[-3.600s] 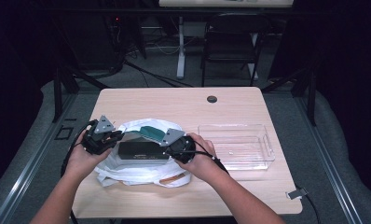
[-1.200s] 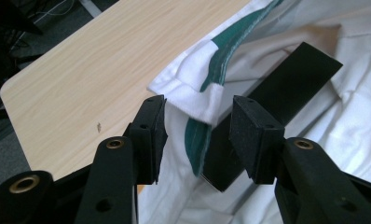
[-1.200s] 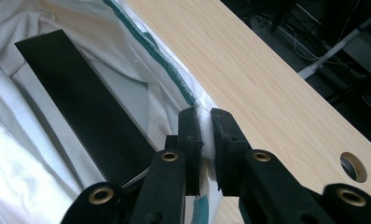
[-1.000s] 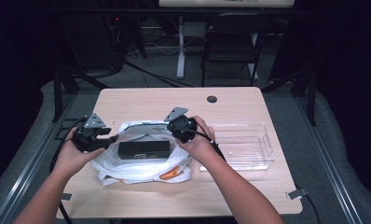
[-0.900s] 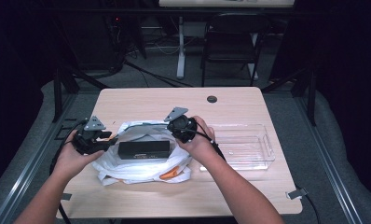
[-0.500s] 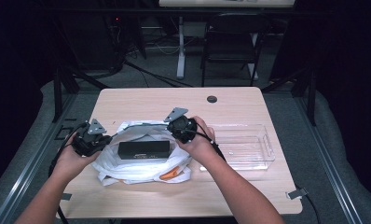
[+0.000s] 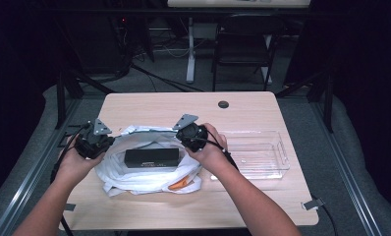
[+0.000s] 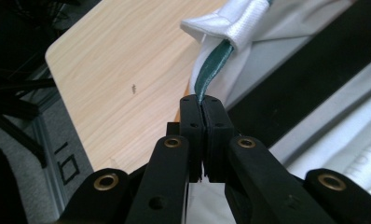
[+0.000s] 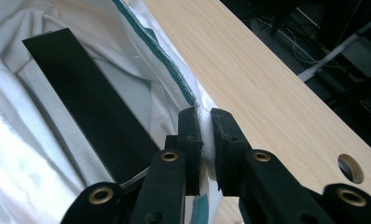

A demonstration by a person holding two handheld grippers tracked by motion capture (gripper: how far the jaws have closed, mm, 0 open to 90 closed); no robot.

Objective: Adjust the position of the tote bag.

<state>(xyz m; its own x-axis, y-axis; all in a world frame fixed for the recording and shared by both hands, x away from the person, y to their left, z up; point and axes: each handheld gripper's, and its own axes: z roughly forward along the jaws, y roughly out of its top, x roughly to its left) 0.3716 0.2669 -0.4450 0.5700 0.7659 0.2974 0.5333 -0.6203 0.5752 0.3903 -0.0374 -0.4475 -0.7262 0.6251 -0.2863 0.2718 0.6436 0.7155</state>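
the left gripper (image 8: 203, 105) has just been closing and now pinches the green-trimmed rim of the white bag (image 7: 134, 174) between its jaws, at the bag's left edge. the right gripper (image 9: 204, 116) is clamped on a fold of the same rim at the bag's far right side. the bag sits open on the wooden table (image 7: 149, 105), held apart between both hands, with a black box (image 7: 151, 157) lying inside it and something orange (image 7: 176, 185) at its near edge. a clear plastic tray (image 7: 262, 155) rests just right of the right hand (image 7: 210, 152).
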